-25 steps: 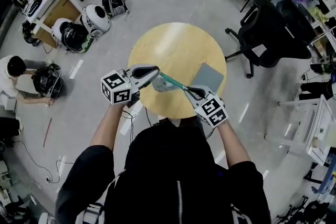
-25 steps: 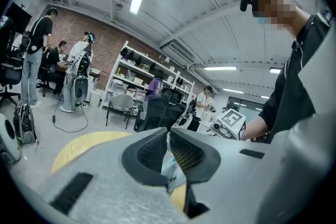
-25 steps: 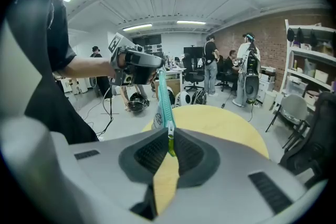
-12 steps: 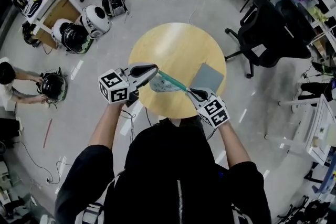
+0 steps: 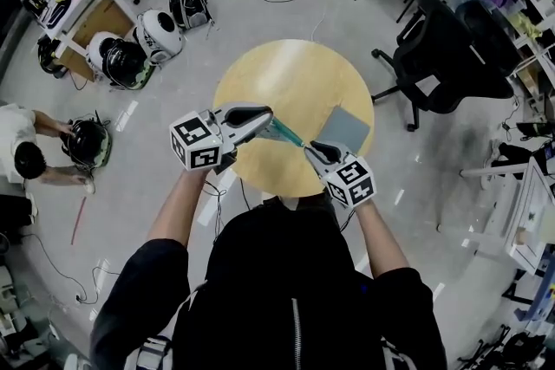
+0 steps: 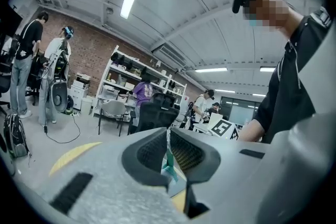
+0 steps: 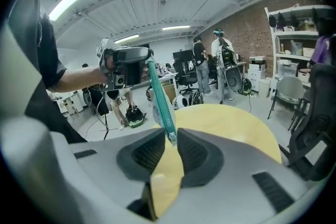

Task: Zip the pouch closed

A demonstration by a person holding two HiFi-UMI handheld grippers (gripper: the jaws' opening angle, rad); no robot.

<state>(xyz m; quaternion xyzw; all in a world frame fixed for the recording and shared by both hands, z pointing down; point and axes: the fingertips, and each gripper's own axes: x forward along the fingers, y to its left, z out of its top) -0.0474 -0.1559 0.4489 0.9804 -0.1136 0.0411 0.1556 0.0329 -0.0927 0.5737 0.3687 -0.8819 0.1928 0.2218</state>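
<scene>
Both arms are up over the near edge of the round worktop (image 5: 295, 74), with the teal pouch (image 5: 284, 133) strung taut between them above its surface. The left hand-held gripper (image 5: 267, 115) has its jaws pinched almost together on one end of the pouch, and the right hand-held gripper (image 5: 309, 149) is nipped tight on the zipper end. A grey mat (image 5: 344, 127) lies on the worktop's right side, apart from the pouch, while off the worktop a black office chair (image 5: 438, 56) stands to its right, and helmets (image 5: 139, 39) and a backpack (image 5: 188, 2) sit on the floor to its left.
</scene>
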